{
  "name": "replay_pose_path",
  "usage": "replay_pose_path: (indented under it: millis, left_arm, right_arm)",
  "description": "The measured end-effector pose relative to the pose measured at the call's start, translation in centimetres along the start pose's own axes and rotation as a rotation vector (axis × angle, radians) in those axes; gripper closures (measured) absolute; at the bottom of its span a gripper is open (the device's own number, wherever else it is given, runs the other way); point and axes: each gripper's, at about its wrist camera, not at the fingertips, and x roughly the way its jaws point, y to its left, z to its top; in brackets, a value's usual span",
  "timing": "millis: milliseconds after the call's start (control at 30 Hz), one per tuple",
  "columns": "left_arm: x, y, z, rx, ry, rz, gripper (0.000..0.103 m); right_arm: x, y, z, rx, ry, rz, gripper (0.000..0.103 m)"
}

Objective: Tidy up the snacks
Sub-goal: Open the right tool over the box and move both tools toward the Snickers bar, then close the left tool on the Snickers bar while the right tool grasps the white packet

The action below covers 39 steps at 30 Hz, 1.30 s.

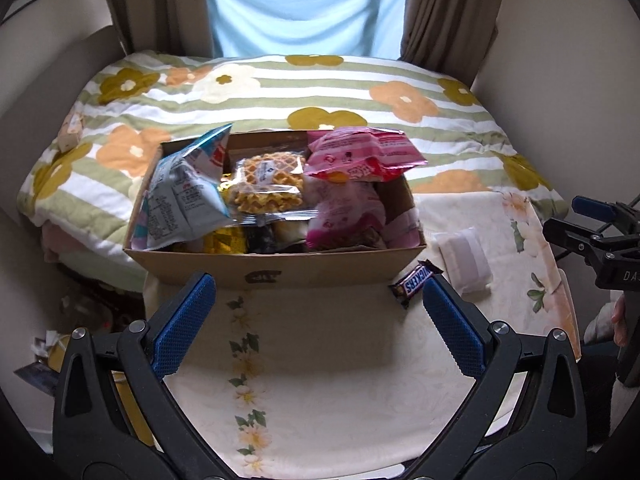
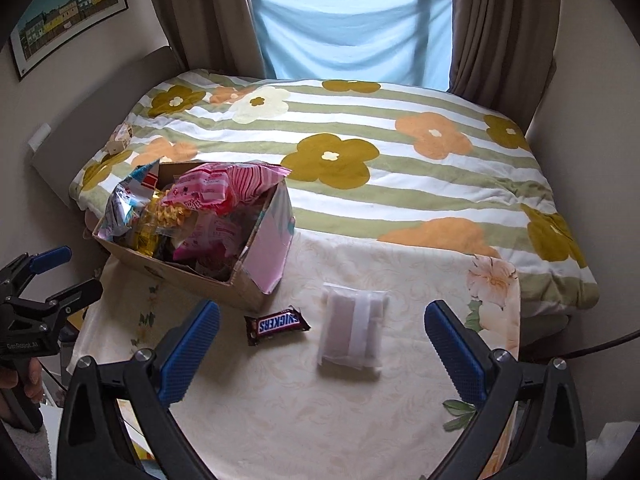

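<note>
A cardboard box (image 1: 276, 270) full of snack packets stands on the cream tablecloth; it also shows in the right wrist view (image 2: 192, 276). A Snickers bar (image 1: 416, 282) lies beside the box's right corner, seen too in the right wrist view (image 2: 278, 324). A white wrapped packet (image 2: 354, 330) lies right of it, also in the left wrist view (image 1: 464, 260). My left gripper (image 1: 316, 320) is open and empty in front of the box. My right gripper (image 2: 322, 352) is open and empty, above the table near the bar and packet.
A bed with a flowered, striped quilt (image 2: 360, 152) lies behind the table. Curtains and a window are beyond. A framed picture (image 2: 68, 12) hangs on the left wall. Clutter lies on the floor at the left (image 1: 80, 320).
</note>
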Motion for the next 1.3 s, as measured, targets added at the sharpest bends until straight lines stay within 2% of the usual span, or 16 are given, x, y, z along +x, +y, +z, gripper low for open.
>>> replay_pose_path:
  millis: [133,367,467,667,767,933,1300]
  left_arm:
    - [1.0,-3.7,-1.1,0.072,0.008,-0.002,0.0]
    - [4.2,-9.9,-3.1,0.234,0.038,-0.062,0.0]
    - [6.5,-12.3,-4.1,0.327,0.057,-0.08,0.0]
    - [11.9,-15.4,-6.3,0.491,0.118,-0.069,0.004]
    - [14.3,-15.7,-6.7,0.519,0.15,-0.064,0.005]
    - [17.0,-15.2,-6.8,0.509,0.199,-0.086,0.005]
    - [19.2,-15.0,-6.5,0.507,0.244,-0.104,0.005]
  right_arm:
    - [-0.2,-1.7,-1.3,-0.04,0.009,-0.007,0.001]
    - [1.0,-4.9,-3.4,-0.033,0.033,0.04,0.001]
    - [2.1,-5.7,-4.5,-0.022,0.033,0.064,0.001]
    - [4.6,-6.9,-7.2,0.016,0.032,0.122,0.001]
    - [5.8,-7.4,-8.4,0.047,0.036,0.143,0.001]
    - [7.2,-8.0,-9.7,0.09,0.055,0.155,0.001]
    - [8.5,-7.8,-10.1,0.135,0.061,0.166,0.001]
